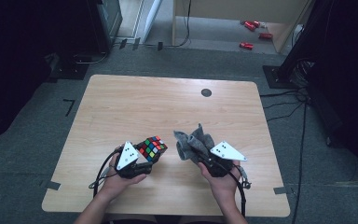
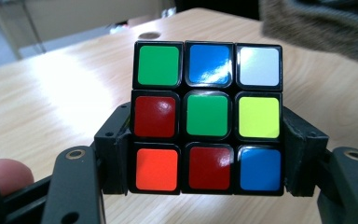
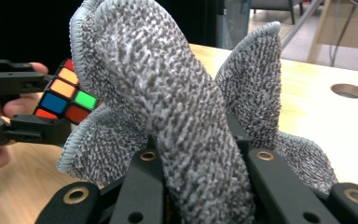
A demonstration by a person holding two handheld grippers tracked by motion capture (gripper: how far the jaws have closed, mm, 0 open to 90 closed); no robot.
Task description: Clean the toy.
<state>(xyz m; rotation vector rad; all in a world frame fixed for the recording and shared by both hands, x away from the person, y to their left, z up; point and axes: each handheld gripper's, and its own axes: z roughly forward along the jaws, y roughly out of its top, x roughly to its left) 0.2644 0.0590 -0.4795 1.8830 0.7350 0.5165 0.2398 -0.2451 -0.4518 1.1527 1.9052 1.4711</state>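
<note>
While clamped, glossy stickered cube (image 2: 207,116) beside nubbly grey knitted cloth (image 3: 186,116).

Light wooden table (image 1: 121,107) with rounded corners, on grey carpet (image 1: 37,140). Round dark grommet hole (image 1: 206,92) in tabletop, far side, right of centre. Beyond far edge: pale wooden frame (image 1: 228,11), small red objects (image 1: 251,32) on floor. Black cables (image 1: 284,100) right of table. Tape strips (image 1: 52,185) on carpet at near corners.
</note>
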